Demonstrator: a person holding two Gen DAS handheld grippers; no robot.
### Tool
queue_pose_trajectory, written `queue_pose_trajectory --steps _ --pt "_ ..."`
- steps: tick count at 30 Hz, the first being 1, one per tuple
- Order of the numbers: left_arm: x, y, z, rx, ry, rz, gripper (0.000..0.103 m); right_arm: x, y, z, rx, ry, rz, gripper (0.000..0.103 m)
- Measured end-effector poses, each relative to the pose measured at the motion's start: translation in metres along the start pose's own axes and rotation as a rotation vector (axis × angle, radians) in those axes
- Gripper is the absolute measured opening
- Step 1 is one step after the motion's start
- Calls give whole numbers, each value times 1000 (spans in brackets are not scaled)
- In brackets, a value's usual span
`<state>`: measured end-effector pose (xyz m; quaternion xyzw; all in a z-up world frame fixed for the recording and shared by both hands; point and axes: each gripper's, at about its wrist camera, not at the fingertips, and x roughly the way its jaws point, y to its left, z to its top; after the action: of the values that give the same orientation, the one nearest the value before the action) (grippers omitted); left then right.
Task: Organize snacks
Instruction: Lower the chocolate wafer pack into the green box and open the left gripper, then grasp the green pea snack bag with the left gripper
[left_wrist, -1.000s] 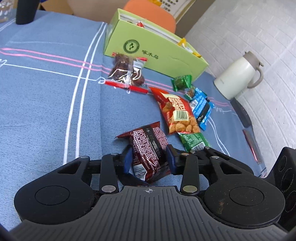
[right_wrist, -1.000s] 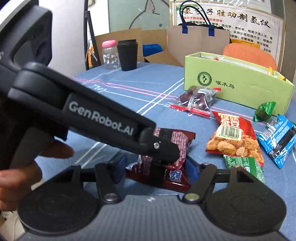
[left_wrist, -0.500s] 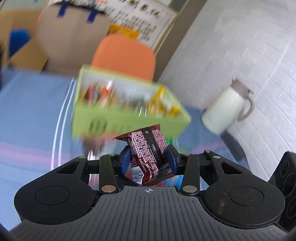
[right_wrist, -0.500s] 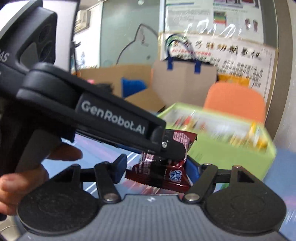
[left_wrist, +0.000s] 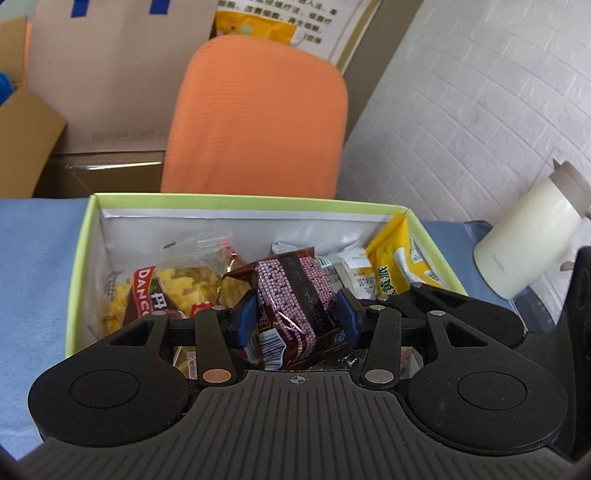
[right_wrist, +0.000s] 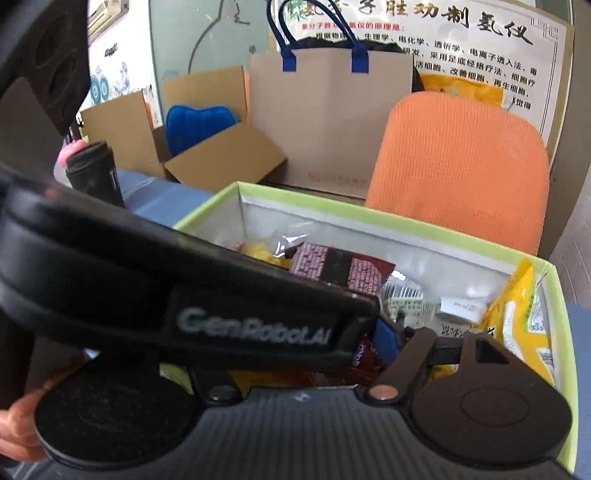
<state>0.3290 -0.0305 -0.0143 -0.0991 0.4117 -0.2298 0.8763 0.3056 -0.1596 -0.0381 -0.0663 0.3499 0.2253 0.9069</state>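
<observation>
Snack packet (left_wrist: 291, 295): a maroon wrapper is seen between the blue pads of the left gripper (left_wrist: 297, 317), above the green box (left_wrist: 79, 258), so it can be dropped in.
Left jaws: being opened; gaps show beside the packet.
Right gripper (right_wrist: 303, 354): jaws being spread; its left finger is hidden.
Box contents: yellow snacks are piled along the far wall.
Far edge: an orange chair (left_wrist: 258, 114) is set beyond the table.
</observation>
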Motion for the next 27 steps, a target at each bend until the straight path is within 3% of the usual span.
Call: queue_pose_trajectory --steps 1,2,3,5,7,9,12,15,18,21,24,27 --pt "-1 0 1 -3 -4 -15 40 -4 0 0 -1 -11 -8 89" --pt "-6 1 1 -11 -19 -29 54 -11 1 -2 6 -30 -9 95" --pt "-13 1 1 -17 -42 -39 59 -23 1 -3 14 -62 -12 95" --pt "-39 -4 -3 0 -101 -55 63 -56 4 -11 26 -136 -26 95" --pt "-71 -12 -11 23 -172 -65 72 -97 10 -23 28 -223 -35 102" --pt "-102 -17 -28 43 -224 -75 81 -136 22 -49 46 -289 -31 102" --pt "-140 -19 -67 59 -254 -97 84 -172 42 -97 80 -282 -18 102" --pt "-154 -13 -115 17 -202 -129 84 -185 64 -142 132 -198 -26 102" --pt "-156 -10 -170 -51 -95 -137 80 -191 93 -184 160 -89 -37 102" --pt "-151 -12 -215 -108 33 -182 71 -195 115 -205 141 -42 -54 102" --pt "-150 -23 -238 -133 78 -231 70 -199 124 -214 127 -39 -75 102" --pt "-147 -38 -243 -97 72 -222 72 -198 134 -222 86 -28 -109 102"
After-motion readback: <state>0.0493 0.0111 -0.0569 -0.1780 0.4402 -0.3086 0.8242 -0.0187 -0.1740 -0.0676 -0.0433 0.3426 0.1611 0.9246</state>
